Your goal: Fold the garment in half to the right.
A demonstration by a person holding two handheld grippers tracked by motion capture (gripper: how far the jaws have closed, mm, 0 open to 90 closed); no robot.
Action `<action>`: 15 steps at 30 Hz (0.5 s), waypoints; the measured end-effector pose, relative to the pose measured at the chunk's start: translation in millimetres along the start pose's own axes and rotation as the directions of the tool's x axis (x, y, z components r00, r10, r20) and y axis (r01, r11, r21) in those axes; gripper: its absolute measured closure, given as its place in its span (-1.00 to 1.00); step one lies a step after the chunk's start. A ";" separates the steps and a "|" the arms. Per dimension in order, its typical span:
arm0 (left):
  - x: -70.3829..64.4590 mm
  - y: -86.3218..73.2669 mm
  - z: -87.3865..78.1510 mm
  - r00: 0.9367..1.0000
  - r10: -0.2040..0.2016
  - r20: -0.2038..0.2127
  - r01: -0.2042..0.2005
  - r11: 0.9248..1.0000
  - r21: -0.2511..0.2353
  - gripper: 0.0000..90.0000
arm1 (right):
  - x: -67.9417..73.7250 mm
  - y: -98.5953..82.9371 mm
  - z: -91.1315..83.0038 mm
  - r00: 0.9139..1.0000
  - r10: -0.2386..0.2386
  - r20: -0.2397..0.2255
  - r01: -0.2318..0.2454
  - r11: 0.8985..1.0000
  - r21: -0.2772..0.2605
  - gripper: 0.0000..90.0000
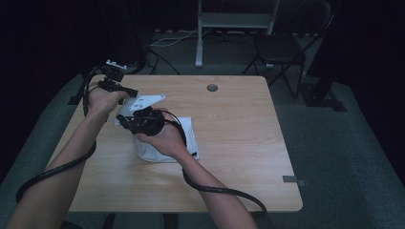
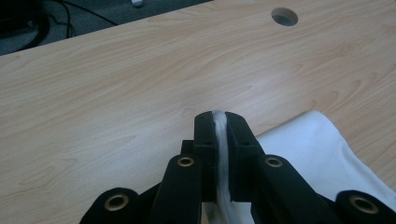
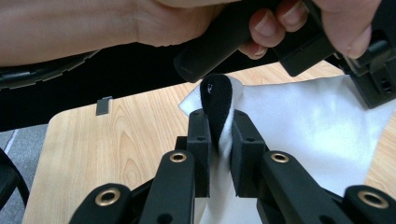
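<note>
Left gripper [image 2: 219,122]: jaws closed down to a thin gap, pinching a bunched ridge of white cloth [image 2: 322,154] that runs up between the pads; the rest of the cloth trails off to one side of the jaws and lies flat on the wooden table [image 2: 116,98], with the table's round cable hole [image 2: 284,16] well beyond the cloth. Right gripper [image 3: 218,123]: jaws likewise nearly shut, gripping a fold of the same white cloth [image 3: 317,126] together with a black tab or loop [image 3: 216,100] that stands up out of the grip; whether that black piece belongs to the cloth cannot be told. Just past the cloth in the right gripper view, the person's other hand [image 3: 280,18] wraps the handle of its gripper. From the high view, left gripper [image 1: 125,91] sits at the far-left edge of the cloth [image 1: 188,131], right gripper [image 1: 125,121] just beside it over the cloth's near-left part; the cloth lies left of the table's centre, part raised between the grippers, part resting flat. A grey tag [image 1: 292,179] lies near the table's right front corner, well apart from the cloth. Risks, as judged: both holds are on narrow bunched edges, so pulling the grippers apart sharply could draw the fabric out of one pinch; the right hold includes the black tab, which may slip free and leave less cloth held; the grippers are close together, so crossing them could knock handles or snag a trailing cable [image 1: 57,169] on the cloth.
</note>
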State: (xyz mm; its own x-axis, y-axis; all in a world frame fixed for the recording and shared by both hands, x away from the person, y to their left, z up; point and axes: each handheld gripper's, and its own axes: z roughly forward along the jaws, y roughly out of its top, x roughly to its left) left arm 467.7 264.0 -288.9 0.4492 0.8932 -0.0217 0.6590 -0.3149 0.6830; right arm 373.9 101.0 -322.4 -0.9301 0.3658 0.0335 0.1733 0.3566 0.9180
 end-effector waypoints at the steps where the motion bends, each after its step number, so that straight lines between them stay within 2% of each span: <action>1: -1.0 0.8 0.4 1.000 0.010 -0.006 -0.010 1.000 0.002 0.88 | 0.0 0.0 0.0 1.000 0.000 0.000 0.000 1.000 0.000 0.79; 9: -11.2 6.1 4.7 0.999 0.041 -0.017 -0.041 0.999 0.010 0.87 | -4.2 -4.9 -6.4 1.000 0.011 0.009 -0.011 1.000 -0.005 0.79; 15: -12.8 7.3 6.6 0.999 0.043 -0.030 -0.043 0.999 0.015 0.87 | -8.5 -9.2 -12.2 1.000 0.016 0.019 -0.016 1.000 -0.006 0.79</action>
State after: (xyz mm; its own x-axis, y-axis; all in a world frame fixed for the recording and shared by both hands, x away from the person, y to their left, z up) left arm 470.7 248.1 -288.4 0.4592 0.8878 0.0296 0.6481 -0.3576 0.6724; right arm 376.3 84.1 -326.3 -0.9208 0.3878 0.0410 0.1865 0.3457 0.9196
